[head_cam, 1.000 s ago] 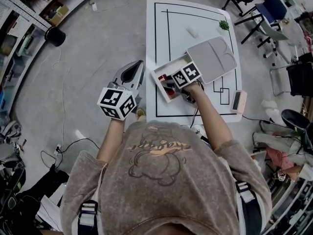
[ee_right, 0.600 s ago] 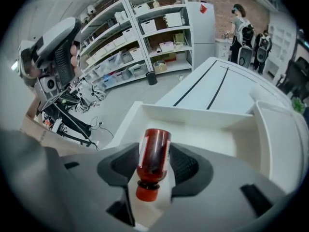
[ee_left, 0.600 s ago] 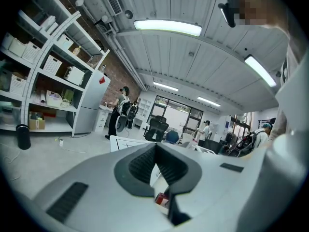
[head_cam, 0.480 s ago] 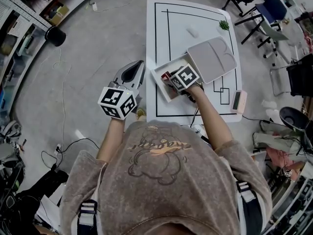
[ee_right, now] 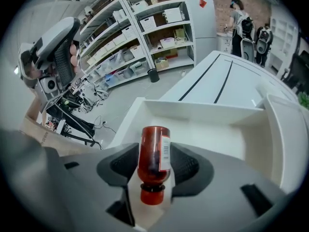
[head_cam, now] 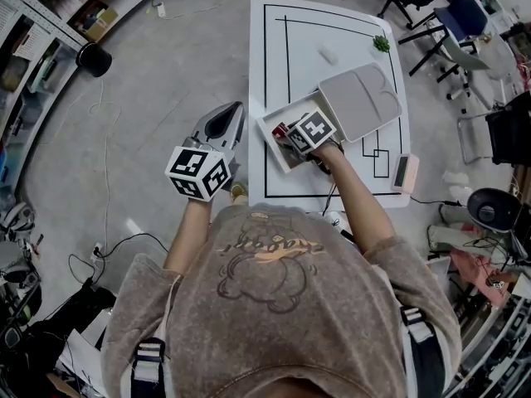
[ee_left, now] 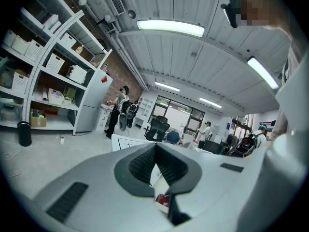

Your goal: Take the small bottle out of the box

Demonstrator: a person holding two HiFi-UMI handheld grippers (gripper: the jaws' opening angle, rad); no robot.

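Small red plastic bottle [ee_right: 153, 153] is clamped between the jaws of the right gripper [ee_right: 154, 170] over the open white box [ee_right: 203, 111] on the white desk [head_cam: 274, 48] and is best lifted straight, clear of its wall; left gripper [ee_left: 155, 146] is held aside, jaws closed, empty.

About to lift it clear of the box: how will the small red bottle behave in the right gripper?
The small bottle looks rigid, with smooth round sides, so it may pivot or slip in the right gripper. Being small, it is probably light. Laid sideways, it would likely roll.
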